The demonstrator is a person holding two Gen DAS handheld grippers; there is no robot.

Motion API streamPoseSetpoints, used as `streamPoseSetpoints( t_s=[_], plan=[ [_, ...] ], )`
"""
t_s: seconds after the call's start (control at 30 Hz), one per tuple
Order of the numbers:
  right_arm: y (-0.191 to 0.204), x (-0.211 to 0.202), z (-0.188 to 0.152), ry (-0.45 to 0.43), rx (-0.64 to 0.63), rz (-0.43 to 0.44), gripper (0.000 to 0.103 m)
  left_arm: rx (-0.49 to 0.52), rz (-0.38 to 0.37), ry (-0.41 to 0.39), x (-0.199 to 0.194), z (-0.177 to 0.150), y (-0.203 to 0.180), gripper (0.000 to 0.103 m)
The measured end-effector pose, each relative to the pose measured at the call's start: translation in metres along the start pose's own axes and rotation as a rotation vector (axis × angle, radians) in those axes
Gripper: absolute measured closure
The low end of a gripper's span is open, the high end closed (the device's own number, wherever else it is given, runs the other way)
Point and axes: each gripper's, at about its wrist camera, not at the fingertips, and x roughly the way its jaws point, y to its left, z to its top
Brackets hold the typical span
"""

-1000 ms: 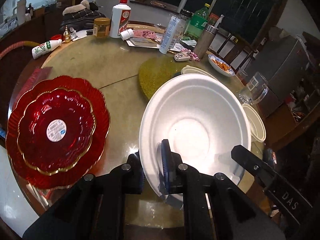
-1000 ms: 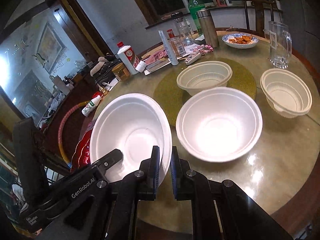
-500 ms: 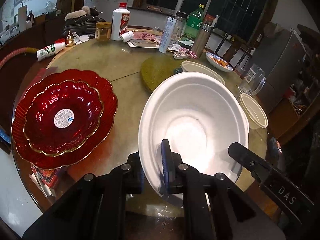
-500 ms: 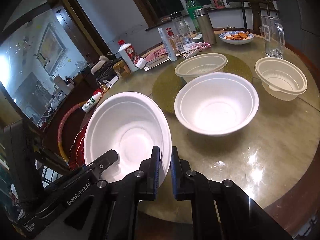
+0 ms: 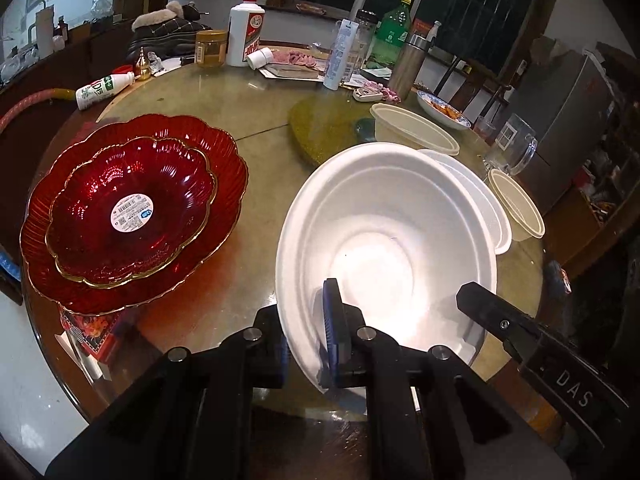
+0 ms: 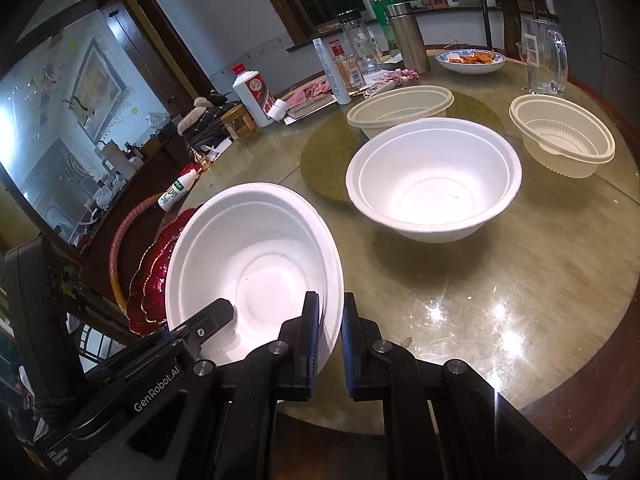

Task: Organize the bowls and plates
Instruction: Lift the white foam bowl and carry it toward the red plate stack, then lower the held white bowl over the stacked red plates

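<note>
Held white foam bowl (image 5: 384, 240) lowered, carried nearer second white foam bowl (image 6: 434, 184); its rim now overlaps that bowl in left view. Left gripper (image 5: 306, 344) clamped narrow on near-left rim; right gripper (image 6: 331, 340) clamped narrow on near-right rim. Bowl tilted, above near table (image 6: 520, 280) edge. Lettering: "GenRobot.AI" on left gripper's body, "DAS" on right gripper's body. Barcode sticker (image 5: 132, 214) in nested red glass plates (image 5: 132, 208), left of bowl. Beyond: two beige plastic bowls (image 6: 400, 110), glass mug (image 6: 546, 62), white liquor bottle (image 5: 244, 34).
</note>
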Motion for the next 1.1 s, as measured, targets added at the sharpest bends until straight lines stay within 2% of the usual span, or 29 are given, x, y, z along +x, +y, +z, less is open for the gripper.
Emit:
streamPoseSetpoints(
  t_s=[0.27,0.7,1.1],
  plan=[
    [0.002,0.003,-0.004,0.003,-0.008,0.004,0.093,0.001,0.003,-0.005,-0.002,-0.001,0.001,0.091],
    [0.009,0.005,-0.013,-0.038,-0.040,0.033,0.092,0.021,0.053,-0.082,-0.012,-0.010,0.009,0.091],
    [0.024,-0.001,-0.014,-0.078,-0.061,0.047,0.092,0.024,0.053,-0.177,-0.031,-0.013,0.020,0.091]
  ],
)
